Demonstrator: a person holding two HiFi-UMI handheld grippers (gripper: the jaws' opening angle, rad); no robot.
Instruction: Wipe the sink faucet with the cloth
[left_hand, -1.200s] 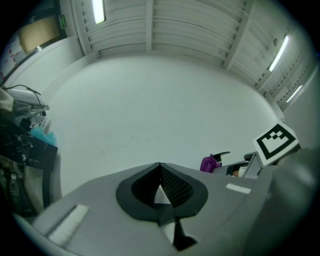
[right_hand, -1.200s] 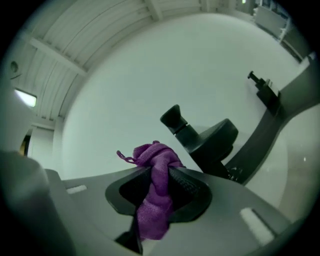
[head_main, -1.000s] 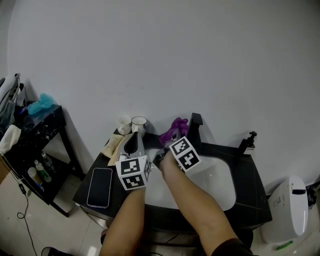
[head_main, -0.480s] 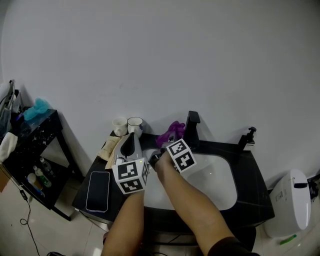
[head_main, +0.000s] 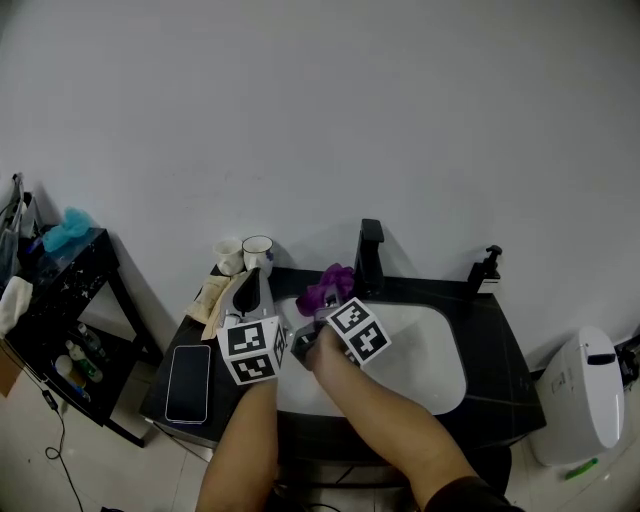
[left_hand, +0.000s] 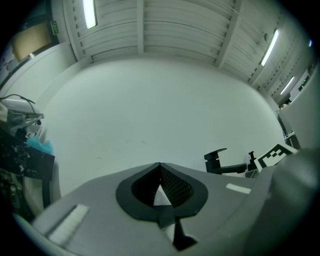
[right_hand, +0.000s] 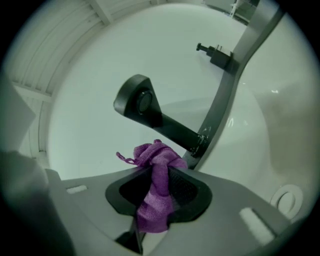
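The right gripper (right_hand: 159, 186) clamps a bunched purple cloth (right_hand: 152, 155) between its jaws, a soft tuft standing proud of the tips. That grip seems chosen so the fabric, not the grey plastic, meets the fitting. The cloth sits over the left side of the basin (head_main: 430, 350), just beside the faucet (right_hand: 167, 129) and below its spout. Whether the two actually touch cannot be told from either angle.

The left gripper (left_hand: 160, 172) has its jaws together on nothing. It is parked over the surface (head_main: 500, 395) to the left of the sink, apparently kept clear while one hand does the wiping.

The cloth looks like looped, terry-like fabric, limp and crumpled, with a frayed corner trailing to one side. The faucet is matte black and squared off, a tall upright post with a straight spout showing a round outlet underneath. The basin is smooth glossy white, set into a black surface. A black soap pump (head_main: 486, 268) stands at its far right corner. Two pale cups (head_main: 245, 253) stand at the far left, against the white wall. A phone (head_main: 187, 383) lies flat near the front left edge.
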